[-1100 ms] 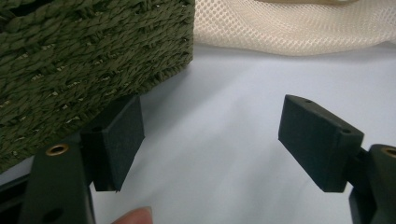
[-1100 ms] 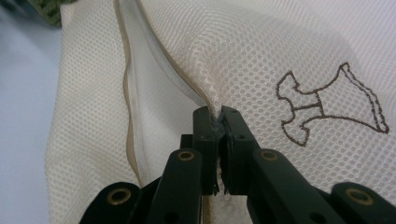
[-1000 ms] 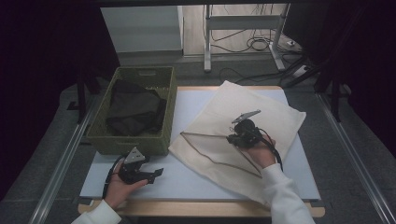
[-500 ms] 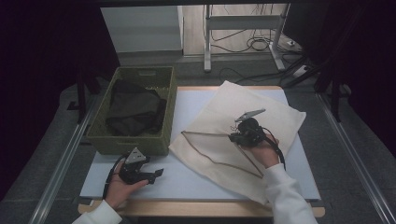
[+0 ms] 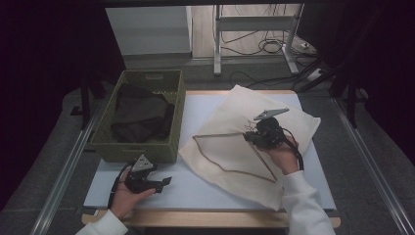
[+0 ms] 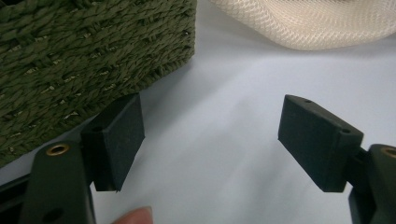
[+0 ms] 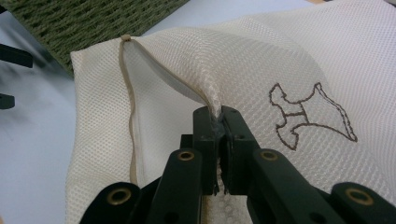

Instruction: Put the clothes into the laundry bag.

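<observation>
Left gripper (image 5: 164,182): near table edge, held in the person's left hand (image 5: 128,196) on the white table top (image 5: 205,188); jaws stand wide apart, nothing between them.
Left gripper, own view: left gripper (image 6: 210,135) pads hover over bare table; the corner of the woven green basket (image 6: 84,51) lies just beside the left pad; a fold of cream mesh (image 6: 308,21) shows at top right. The weave and the mesh texture read here, not from above.
Right gripper (image 5: 250,138): held in the person's right hand (image 5: 284,156) over the mesh laundry bag (image 5: 235,156); jaws together, clamped on a pinch of the bag's fabric at its opening edge.
Right gripper, own view: right gripper (image 7: 217,119) pads press a raised ridge of mesh; the tan edge band (image 7: 128,93) of the bag's mouth runs to the left; a brown outlined figure (image 7: 310,116) is stitched on the fabric to the right. The high view shows no such detail of the stitching.
Laundry bag position: spread across the middle and right of the table, mouth gaping as a tan-edged triangle, touching the basket's near right corner.
Basket (image 5: 105,142): far left of table, holding dark clothing (image 5: 142,115).
</observation>
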`<state>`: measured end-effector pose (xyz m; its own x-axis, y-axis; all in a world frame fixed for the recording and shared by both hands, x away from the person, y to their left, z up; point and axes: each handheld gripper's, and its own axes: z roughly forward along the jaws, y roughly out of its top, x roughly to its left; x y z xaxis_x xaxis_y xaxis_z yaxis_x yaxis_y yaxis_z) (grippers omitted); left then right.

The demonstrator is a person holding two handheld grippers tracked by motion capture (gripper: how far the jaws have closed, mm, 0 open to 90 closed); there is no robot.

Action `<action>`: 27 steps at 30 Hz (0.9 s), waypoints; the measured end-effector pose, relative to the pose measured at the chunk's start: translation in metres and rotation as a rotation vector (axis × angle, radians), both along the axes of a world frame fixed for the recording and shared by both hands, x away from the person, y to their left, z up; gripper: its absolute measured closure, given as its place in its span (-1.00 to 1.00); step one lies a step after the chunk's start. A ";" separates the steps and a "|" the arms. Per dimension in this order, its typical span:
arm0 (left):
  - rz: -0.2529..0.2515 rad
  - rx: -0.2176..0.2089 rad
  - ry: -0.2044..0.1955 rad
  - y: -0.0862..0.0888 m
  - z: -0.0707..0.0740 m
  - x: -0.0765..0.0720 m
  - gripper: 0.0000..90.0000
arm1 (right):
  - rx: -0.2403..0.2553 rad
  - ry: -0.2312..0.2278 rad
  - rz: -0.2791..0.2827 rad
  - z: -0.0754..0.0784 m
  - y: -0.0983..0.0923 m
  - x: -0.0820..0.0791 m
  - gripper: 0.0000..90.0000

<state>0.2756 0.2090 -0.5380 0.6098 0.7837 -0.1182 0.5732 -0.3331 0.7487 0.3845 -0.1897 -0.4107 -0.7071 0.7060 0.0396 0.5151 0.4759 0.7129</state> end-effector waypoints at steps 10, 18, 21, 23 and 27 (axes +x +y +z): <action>0.002 -0.004 -0.002 0.001 0.000 0.000 -0.50 | 0.027 -0.016 -0.017 0.008 -0.006 0.002 0.90; 0.002 0.000 -0.001 0.000 0.000 0.000 -0.50 | 0.057 -0.041 -0.033 0.017 -0.013 -0.002 0.90; 0.002 0.000 0.000 0.000 0.000 0.000 -0.50 | 0.064 -0.050 -0.035 0.020 -0.015 -0.003 0.90; 0.002 0.000 0.000 0.000 -0.001 0.000 -0.50 | 0.068 -0.054 -0.035 0.022 -0.016 -0.003 0.90; -0.002 0.003 -0.001 -0.001 0.000 0.000 -0.50 | 0.084 -0.070 -0.037 0.027 -0.017 -0.002 0.90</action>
<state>0.2752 0.2082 -0.5384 0.6113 0.7830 -0.1149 0.5715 -0.3364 0.7485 0.3824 -0.2066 -0.3835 -0.6838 0.7279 0.0513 0.4787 0.3944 0.7844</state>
